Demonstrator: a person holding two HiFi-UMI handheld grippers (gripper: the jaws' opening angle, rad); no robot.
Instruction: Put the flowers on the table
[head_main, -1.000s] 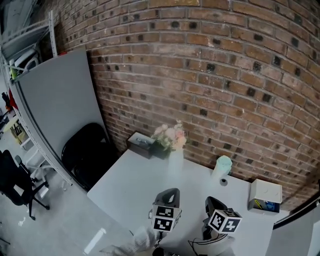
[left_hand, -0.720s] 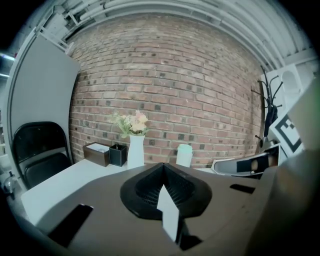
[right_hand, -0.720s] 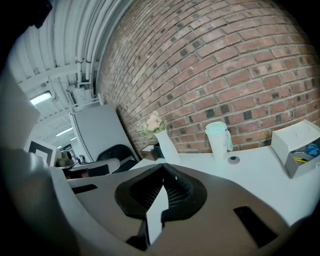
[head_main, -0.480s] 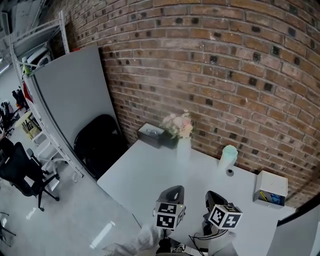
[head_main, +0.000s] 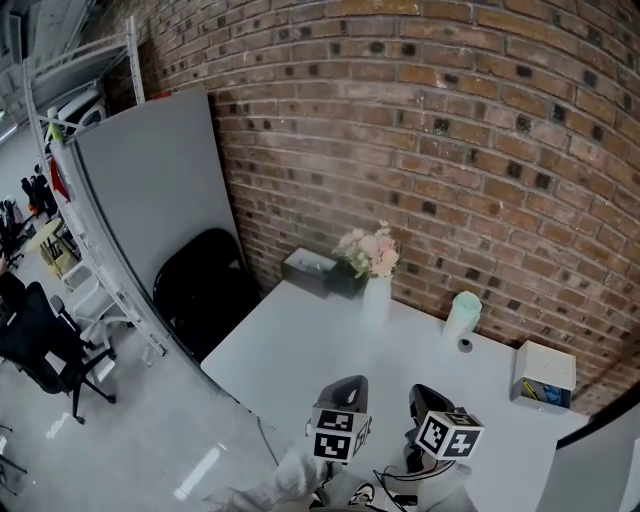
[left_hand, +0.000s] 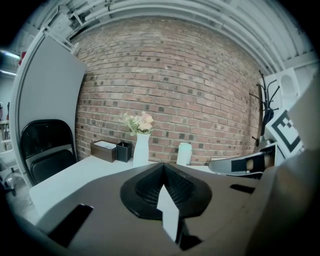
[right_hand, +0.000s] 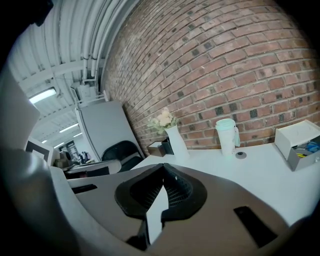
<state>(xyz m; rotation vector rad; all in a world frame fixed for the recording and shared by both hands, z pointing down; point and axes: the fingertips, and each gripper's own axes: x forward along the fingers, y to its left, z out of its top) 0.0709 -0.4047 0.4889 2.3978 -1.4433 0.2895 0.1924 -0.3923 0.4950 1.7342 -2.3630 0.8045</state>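
Left tool (left_hand: 163, 167), jaws together, faces the flowers (left_hand: 140, 122).

The left gripper (head_main: 345, 384) and right gripper (head_main: 424, 393) have rounded dark grey shells, each carrying a white cube (head_main: 335, 438) printed with black square markers. Their black pads (left_hand: 146, 188) are finely ribbed. Thin black cables (head_main: 398, 490) trail under the right one, and a pale crumpled sleeve (head_main: 282, 478) shows behind the left

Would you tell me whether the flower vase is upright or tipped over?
Upright. The vase stands on its base on the table near the brick wall, with the flowers rising from its neck.
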